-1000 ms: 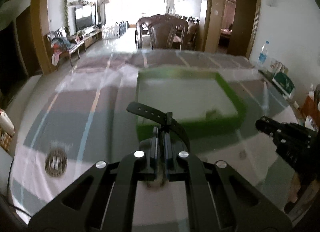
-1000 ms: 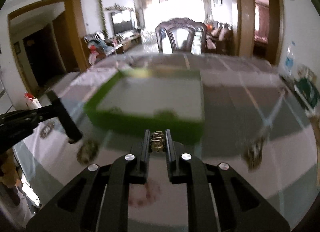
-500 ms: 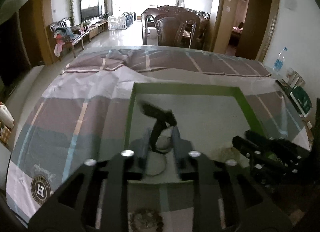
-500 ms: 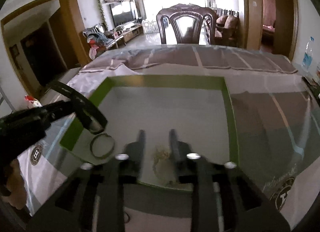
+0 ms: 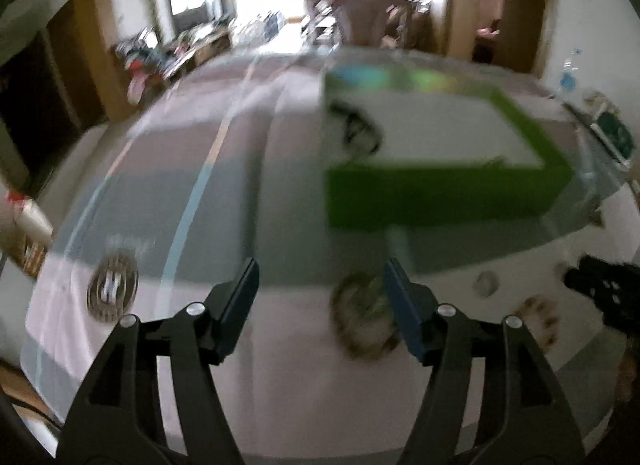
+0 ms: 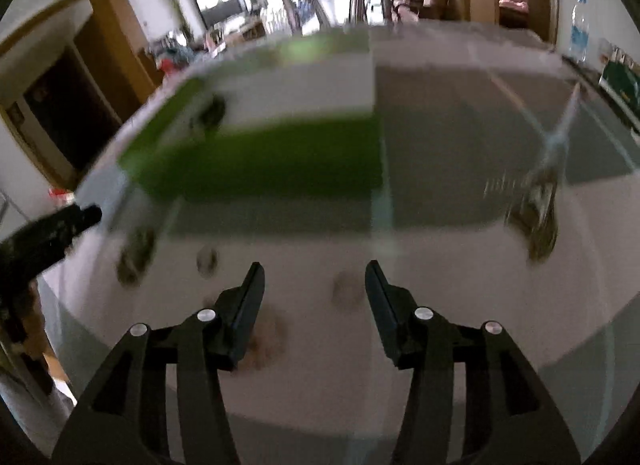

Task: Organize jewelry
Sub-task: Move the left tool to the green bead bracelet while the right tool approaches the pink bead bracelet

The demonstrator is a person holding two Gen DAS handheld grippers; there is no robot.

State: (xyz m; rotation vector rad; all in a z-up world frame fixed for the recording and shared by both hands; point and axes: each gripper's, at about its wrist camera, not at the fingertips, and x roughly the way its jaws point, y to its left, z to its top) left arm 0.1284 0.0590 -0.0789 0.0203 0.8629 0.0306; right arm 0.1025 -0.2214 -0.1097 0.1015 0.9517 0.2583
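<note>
Both views are blurred by motion. The green tray (image 5: 440, 197) (image 6: 260, 161) with a white floor holds a black watch (image 5: 356, 125) (image 6: 210, 113) near its left wall. My left gripper (image 5: 320, 269) is over the cloth in front of the tray, jaws opening, holding nothing. A beaded bracelet (image 5: 364, 317) lies on the cloth beside its right finger. My right gripper (image 6: 315, 267) is also opening and empty, with a small pale piece (image 6: 348, 293) on the cloth under the gap. Each gripper shows at the edge of the other's view (image 5: 600, 293) (image 6: 52, 229).
Loose pieces lie on the white front strip of the tablecloth: a small ring (image 5: 486, 283) (image 6: 207, 261), a brown bead bracelet (image 5: 538, 321) (image 6: 264, 341) and a dark bracelet (image 6: 136, 253). Round printed logos (image 5: 114, 289) (image 6: 540, 221) mark the cloth. A chair stands beyond the far edge.
Both grippers were shut, left on the black watch and right on a gold piece; they dropped these in the tray, opened, and drew back over the near cloth.
</note>
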